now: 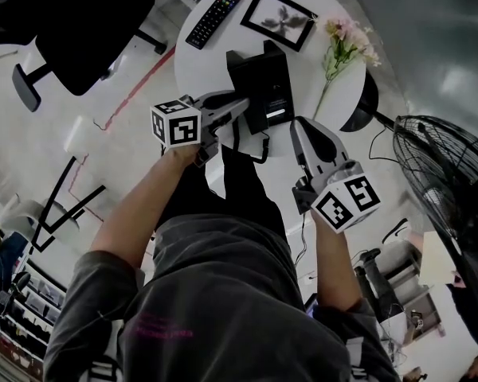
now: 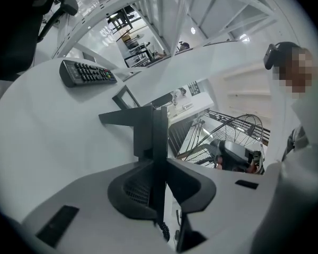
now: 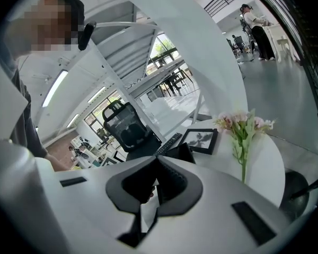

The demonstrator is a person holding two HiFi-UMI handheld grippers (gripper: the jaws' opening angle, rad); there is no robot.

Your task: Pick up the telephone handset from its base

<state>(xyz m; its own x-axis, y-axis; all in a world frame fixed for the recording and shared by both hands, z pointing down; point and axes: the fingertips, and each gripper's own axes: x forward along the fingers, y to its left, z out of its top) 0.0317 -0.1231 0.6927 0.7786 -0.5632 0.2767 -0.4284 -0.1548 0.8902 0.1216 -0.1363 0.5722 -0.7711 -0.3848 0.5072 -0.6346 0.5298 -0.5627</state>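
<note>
Shirt [image 1: 215, 293]: ours, nearest.
Left gripper [image 1: 243, 103]: we clamped the handset [image 2: 159, 131].
Right gripper [image 1: 301, 127]: jaws stood together, empty.
Table [image 1: 195, 66]: left rim was bare.
Count: one remote [image 1: 215, 16], one frame [image 1: 277, 18].

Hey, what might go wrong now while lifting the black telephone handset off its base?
The left gripper pinches the black telephone handset by a thin edge, so it may twist or slip. Its black coiled cord could drag the black telephone base across the round white table.
</note>
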